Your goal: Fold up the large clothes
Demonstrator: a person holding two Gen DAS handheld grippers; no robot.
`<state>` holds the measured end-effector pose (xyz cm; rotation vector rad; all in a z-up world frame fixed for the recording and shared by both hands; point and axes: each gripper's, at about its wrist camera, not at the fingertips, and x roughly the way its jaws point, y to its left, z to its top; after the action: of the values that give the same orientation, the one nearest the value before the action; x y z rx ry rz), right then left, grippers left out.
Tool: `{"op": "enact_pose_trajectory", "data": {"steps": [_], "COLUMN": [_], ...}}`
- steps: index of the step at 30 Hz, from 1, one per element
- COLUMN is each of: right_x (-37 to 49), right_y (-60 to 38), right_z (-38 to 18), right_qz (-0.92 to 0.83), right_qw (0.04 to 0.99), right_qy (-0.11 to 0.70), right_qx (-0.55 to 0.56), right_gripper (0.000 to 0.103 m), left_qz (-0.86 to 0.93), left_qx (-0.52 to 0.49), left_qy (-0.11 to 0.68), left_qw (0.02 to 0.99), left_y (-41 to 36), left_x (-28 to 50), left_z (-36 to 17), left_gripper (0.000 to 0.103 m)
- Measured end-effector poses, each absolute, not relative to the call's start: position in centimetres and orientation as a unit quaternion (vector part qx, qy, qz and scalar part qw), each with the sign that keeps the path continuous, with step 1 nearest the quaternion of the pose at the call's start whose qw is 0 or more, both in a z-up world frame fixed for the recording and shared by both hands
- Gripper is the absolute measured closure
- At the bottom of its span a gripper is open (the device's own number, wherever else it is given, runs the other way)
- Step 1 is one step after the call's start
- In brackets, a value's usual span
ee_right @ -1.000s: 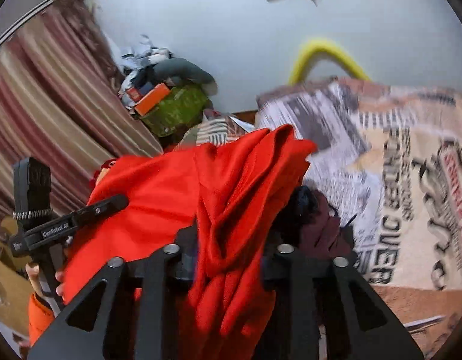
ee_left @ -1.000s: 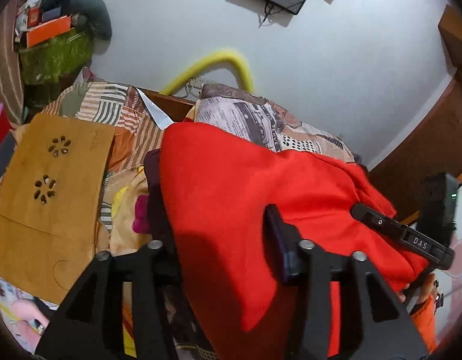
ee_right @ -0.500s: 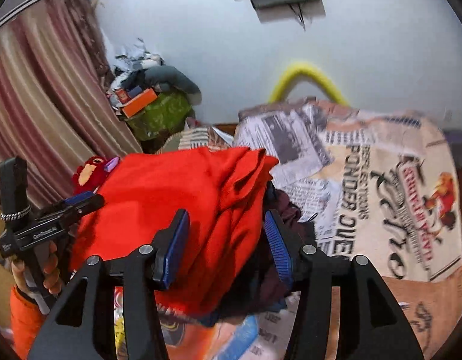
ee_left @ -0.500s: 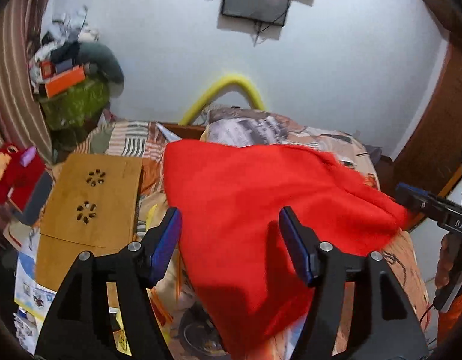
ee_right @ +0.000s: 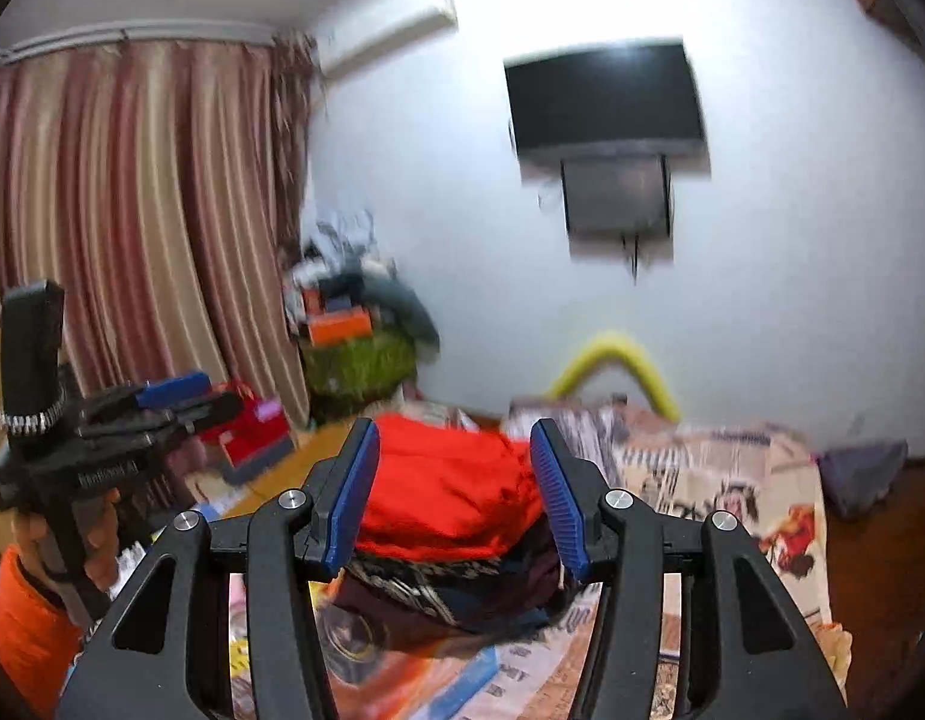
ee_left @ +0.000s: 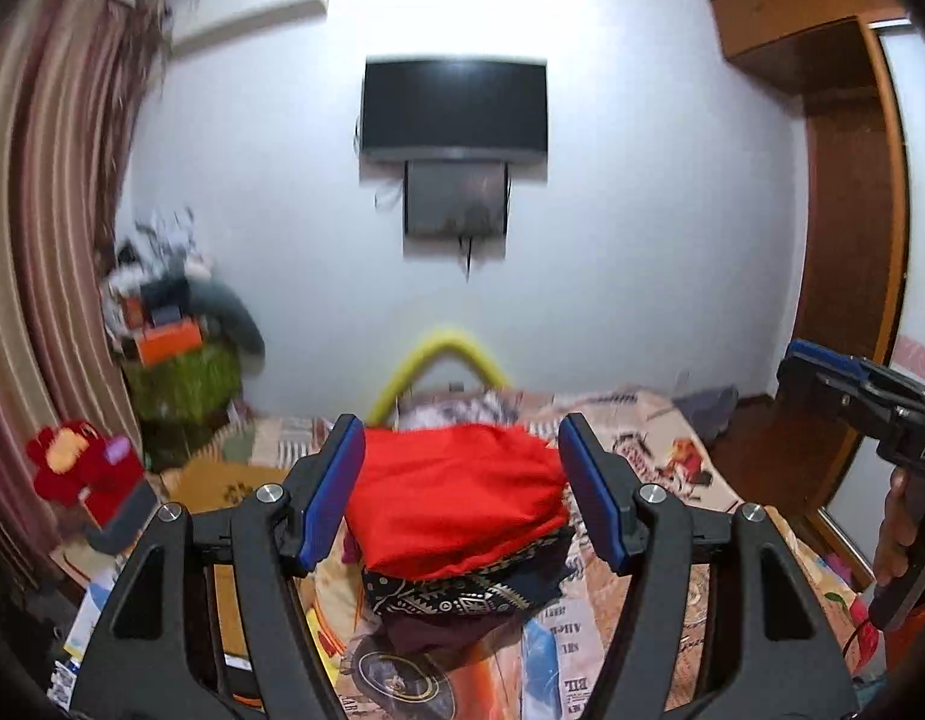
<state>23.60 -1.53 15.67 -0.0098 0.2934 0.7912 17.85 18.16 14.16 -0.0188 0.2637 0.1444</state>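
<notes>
Red garment (ee_left: pixel 456 495) lies folded on top of a small stack of clothes on the bed (ee_left: pixel 672 462), mid-scene, above a dark patterned piece (ee_left: pixel 456 591) and a maroon piece (ee_left: pixel 444 630) under that. Bed cover is a printed newspaper-style sheet, runs from near to the far wall. Striped curtain (ee_right: pixel 138 228) fills the far left. Black TV (ee_left: pixel 455 105) is mounted on the far wall with a smaller dark panel (ee_left: pixel 456 198) just below it. Green bin or box (ee_right: pixel 357 369) in the far left corner holds a heap on top: orange box (ee_right: pixel 339 324), grey and white cloth items, details blurred. Yellow curved tube (ee_left: pixel 441 357) stands at the far end of the bed. Red plush toy (ee_left: pixel 78 462) sits left, beside the curtain. Left gripper (ee_left: pixel 462 495) is held above the stack, jaws wide apart, nothing between them, blue pads (ee_left: pixel 333 486) clear of the fabric. Right gripper (ee_right: pixel 456 495) likewise spread wide and holding nothing, raised over the same stack.
</notes>
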Motion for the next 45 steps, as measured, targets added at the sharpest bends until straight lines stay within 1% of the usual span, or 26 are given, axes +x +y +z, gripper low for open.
{"op": "enact_pose_trajectory", "data": {"steps": [2, 8, 12, 13, 14, 15, 16, 17, 18, 22, 26, 45], "right_x": [20.8, 16.0, 14.6, 14.2, 14.1, 13.8, 13.5, 13.3, 13.1, 12.6, 12.0, 11.5], "right_y": [-2.6, -4.2, -4.2, -4.0, -3.9, -3.8, -3.7, -3.7, -3.8, -3.6, -3.7, -4.8], "right_z": [16.2, 15.2, 13.8, 13.4, 13.3, 13.2, 13.0, 12.9, 12.9, 12.7, 12.4, 10.4], "right_qz": [0.388, 0.392, 0.375, 0.373, 0.370, 0.365, 0.361, 0.357, 0.352, 0.351, 0.345, 0.340], "right_qw": [0.916, 0.918, 0.926, 0.927, 0.928, 0.930, 0.932, 0.934, 0.935, 0.936, 0.938, 0.939], "right_qy": [0.106, 0.066, 0.049, 0.047, 0.046, 0.045, 0.040, 0.035, 0.032, 0.037, 0.027, 0.044], "right_qx": [-0.001, 0.012, 0.012, 0.004, -0.001, -0.007, -0.010, -0.010, -0.010, -0.009, -0.017, -0.021], "right_gripper": [0.054, 0.055, 0.053, 0.051, 0.044, 0.037, 0.033, 0.024, 0.018, 0.015, 0.010, 0.009], "left_qz": [0.074, 0.099, 0.116, 0.118, 0.122, 0.126, 0.132, 0.134, 0.132, 0.140, 0.134, 0.134], "left_qx": [-0.004, 0.021, 0.025, 0.024, 0.022, 0.020, 0.017, 0.018, 0.022, 0.024, 0.012, 0.004], "left_qy": [0.106, 0.034, 0.013, 0.012, 0.010, 0.007, 0.003, 0.002, 0.005, 0.014, 0.018, 0.027], "left_qw": [0.992, 0.994, 0.993, 0.993, 0.992, 0.992, 0.991, 0.991, 0.991, 0.990, 0.991, 0.991], "left_y": [16.6, 12.7, 11.0, 10.9, 10.7, 10.6, 10.4, 10.4, 10.3, 10.4, 10.8, 10.9], "left_x": [15.3, 8.6, 5.9, 5.6, 5.1, 4.7, 4.2, 4.0, 3.9, 3.5, 3.4, 3.7], "left_z": [14.2, 12.8, 11.5, 11.2, 10.9, 10.7, 10.3, 10.2, 10.0, 9.0, 8.5, 7.6], "left_gripper": [0.038, 0.037, 0.030, 0.025, 0.020, 0.009, 0.002, 0.002, 0.002, 0.001, 0.001, 0.001]}}
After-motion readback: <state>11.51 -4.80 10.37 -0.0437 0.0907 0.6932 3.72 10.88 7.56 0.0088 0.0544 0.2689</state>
